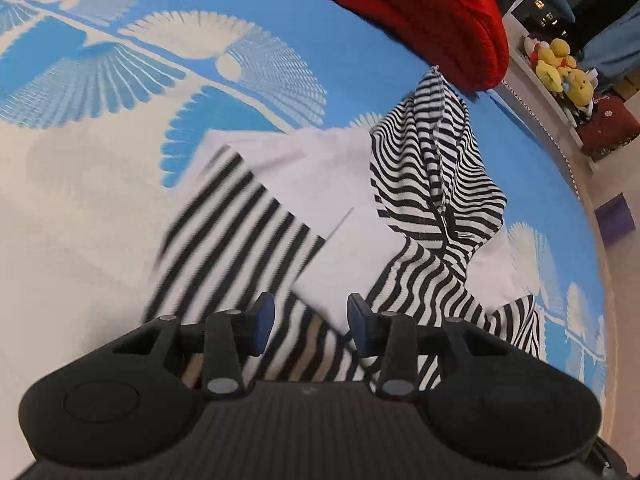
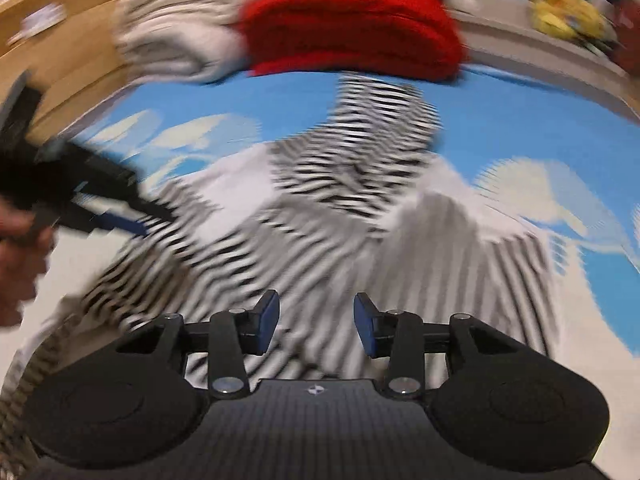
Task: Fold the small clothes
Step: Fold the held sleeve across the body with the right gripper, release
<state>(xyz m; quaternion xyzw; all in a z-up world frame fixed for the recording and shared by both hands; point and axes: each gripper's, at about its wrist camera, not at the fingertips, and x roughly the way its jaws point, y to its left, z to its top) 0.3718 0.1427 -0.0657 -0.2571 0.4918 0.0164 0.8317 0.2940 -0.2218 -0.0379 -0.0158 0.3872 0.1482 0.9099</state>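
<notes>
L gripper point(image 1: 310, 322) jaws partly apart, nothing pinched, poised just over near edge of the b/w striped garment point(image 1: 432, 168). R gripper point(image 2: 316, 326) also partly open, empty, above same garment; view blurred. Garment lies crumpled w/ white inside showing, on blue-white patterned bedspread point(image 1: 120, 80). Beyond it, red knit point(image 1: 420, 12); yellow plush toys point(image 1: 560, 68) far right.

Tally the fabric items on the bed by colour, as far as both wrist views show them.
Black-and-white striped with white panels: 1, the striped garment
Red: 1, the red knit
White or pale striped: 1, a blurred heap; item count inside it unclear
Total: 3
</notes>
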